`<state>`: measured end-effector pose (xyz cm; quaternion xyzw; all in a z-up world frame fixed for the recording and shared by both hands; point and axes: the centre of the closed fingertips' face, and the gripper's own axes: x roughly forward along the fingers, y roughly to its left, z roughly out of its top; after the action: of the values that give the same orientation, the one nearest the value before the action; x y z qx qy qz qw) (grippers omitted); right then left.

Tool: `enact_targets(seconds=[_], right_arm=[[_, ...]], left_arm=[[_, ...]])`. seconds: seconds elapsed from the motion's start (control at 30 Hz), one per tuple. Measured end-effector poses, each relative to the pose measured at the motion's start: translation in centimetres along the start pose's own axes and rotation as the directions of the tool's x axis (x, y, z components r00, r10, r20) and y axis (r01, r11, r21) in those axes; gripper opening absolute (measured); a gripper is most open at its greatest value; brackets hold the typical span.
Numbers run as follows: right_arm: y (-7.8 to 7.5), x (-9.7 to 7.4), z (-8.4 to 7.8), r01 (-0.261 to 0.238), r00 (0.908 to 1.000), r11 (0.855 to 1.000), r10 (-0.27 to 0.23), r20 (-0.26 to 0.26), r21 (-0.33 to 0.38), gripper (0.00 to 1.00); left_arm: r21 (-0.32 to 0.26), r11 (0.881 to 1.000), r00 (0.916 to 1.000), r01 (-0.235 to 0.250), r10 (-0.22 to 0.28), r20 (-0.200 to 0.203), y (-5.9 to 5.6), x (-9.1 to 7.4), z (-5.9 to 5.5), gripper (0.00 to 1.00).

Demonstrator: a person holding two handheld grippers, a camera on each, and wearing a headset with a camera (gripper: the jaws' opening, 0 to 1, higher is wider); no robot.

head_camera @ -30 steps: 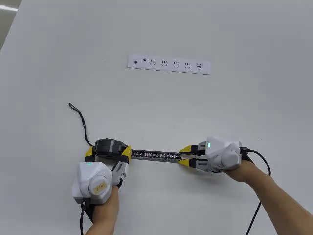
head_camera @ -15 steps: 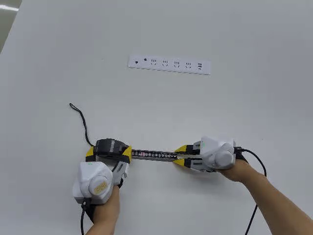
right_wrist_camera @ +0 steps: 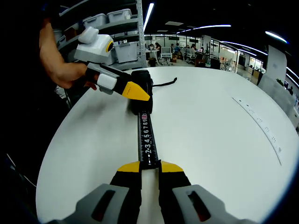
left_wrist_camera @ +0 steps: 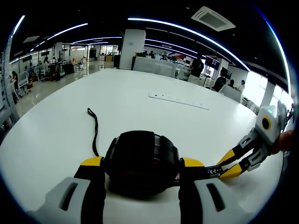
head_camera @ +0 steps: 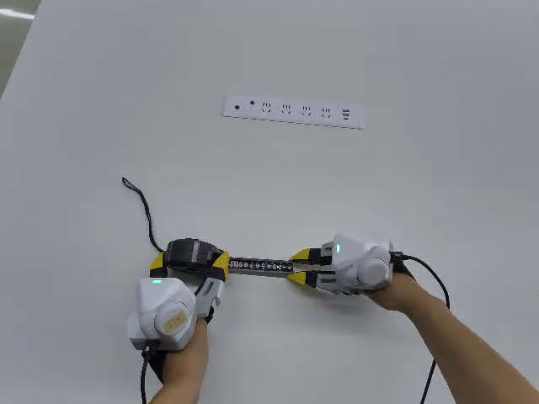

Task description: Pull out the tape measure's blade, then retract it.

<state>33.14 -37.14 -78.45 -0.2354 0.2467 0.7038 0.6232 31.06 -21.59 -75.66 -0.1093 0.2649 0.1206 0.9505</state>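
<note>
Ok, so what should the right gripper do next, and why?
Probably ease the right gripper a little closer to the case: the blade is shorter than a second ago, still partly out, and the left gripper clamps the case.

L hand-held gripper [left_wrist_camera: 141, 163] clamps tape measure [left_wrist_camera: 140, 147], blade [left_wrist_camera: 212, 171] out.

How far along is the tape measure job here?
Done: the blade is pulled out of the case, which the left gripper clamps. In hand: the right gripper, shut on the blade's tip, is feeding it back; less shows than a second ago. Left: the rest of the retraction.
</note>
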Motion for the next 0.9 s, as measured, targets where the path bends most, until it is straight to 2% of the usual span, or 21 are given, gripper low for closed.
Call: enact_targets(seconds=[0.9], right_arm=[[0.3, 1.7, 1.4, 0.002, 0.9999, 1.000, -0.001, 0.017, -0.018, 0.11]], left_arm=[[-0.022, 1.000, 0.9999, 0.009, -0.010, -0.007, 0.1, 0.0, -0.1, 0.60]])
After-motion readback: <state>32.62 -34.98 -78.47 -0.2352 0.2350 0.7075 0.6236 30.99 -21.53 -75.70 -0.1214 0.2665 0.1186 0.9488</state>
